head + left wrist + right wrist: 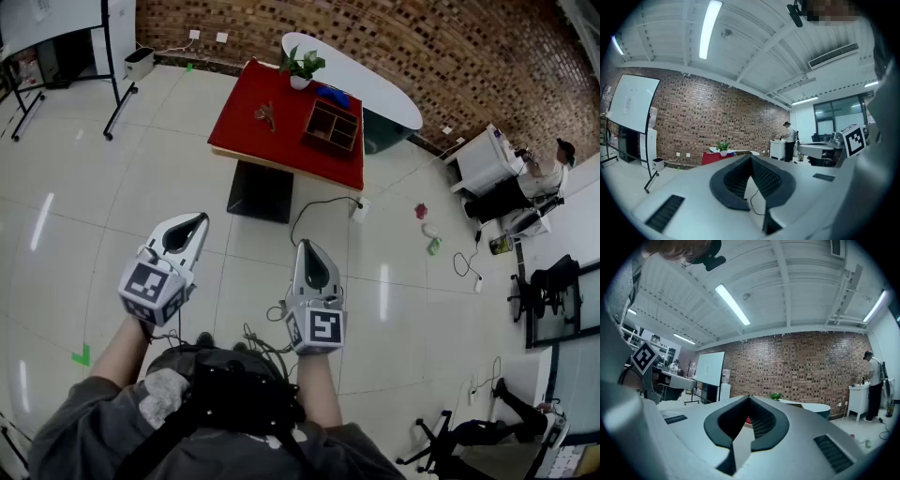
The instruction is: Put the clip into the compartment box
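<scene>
Looking down from the head camera, I have a whiteboard at far left, standing on the pale tiled floor. Next comes the left gripper, held out near level over the floor, its jaws pressed together with nothing between them. Well ahead of both grippers stands the red table. The clip lies on the table's left half, apart from everything else, and it is small and hard to make out from here. The right gripper sits just right of the left one, level, jaws likewise closed on nothing. On the table's right half rests the wooden compartment box — the clip is outside it, to its left. A potted plant stands at the table's far edge, a blue thing beside it behind the box. A white oval table lies beyond, and at far right a person is by a white cabinet — well away.
</scene>
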Tool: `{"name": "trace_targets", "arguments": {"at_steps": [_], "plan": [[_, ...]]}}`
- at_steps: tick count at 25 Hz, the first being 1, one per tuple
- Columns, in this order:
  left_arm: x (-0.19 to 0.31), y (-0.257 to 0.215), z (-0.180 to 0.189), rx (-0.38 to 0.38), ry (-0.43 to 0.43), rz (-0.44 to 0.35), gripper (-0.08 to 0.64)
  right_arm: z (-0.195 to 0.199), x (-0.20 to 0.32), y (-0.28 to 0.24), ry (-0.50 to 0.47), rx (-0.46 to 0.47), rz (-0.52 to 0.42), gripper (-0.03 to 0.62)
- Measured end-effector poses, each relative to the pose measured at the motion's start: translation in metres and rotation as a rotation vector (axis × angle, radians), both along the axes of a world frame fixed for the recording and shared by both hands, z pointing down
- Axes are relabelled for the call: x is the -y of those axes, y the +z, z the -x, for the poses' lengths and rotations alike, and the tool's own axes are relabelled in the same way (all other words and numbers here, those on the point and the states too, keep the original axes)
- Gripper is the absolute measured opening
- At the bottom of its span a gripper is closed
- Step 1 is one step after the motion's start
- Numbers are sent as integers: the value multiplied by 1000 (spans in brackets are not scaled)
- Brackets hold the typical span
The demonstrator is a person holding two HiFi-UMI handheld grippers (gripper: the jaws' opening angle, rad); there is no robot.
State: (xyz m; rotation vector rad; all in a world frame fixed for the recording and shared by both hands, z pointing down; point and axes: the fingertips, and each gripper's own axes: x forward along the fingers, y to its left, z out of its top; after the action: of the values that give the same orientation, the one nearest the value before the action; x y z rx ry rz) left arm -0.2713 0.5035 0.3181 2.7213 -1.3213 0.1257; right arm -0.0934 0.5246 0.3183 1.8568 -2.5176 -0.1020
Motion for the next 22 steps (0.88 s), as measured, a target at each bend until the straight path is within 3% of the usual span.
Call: {"name": "trace_targets", "arguments": {"at_steps": [9,16,22], "plan": [[31,14,28,-22,-10,31,29,-1,22,4,63,-22,9,3],[73,21,8,-1,-14,1,30,-20,73,19,50,-15,6,3],[146,40,-27,-17,-45,16,29,-55,151,36,16,5,8,3]]}}
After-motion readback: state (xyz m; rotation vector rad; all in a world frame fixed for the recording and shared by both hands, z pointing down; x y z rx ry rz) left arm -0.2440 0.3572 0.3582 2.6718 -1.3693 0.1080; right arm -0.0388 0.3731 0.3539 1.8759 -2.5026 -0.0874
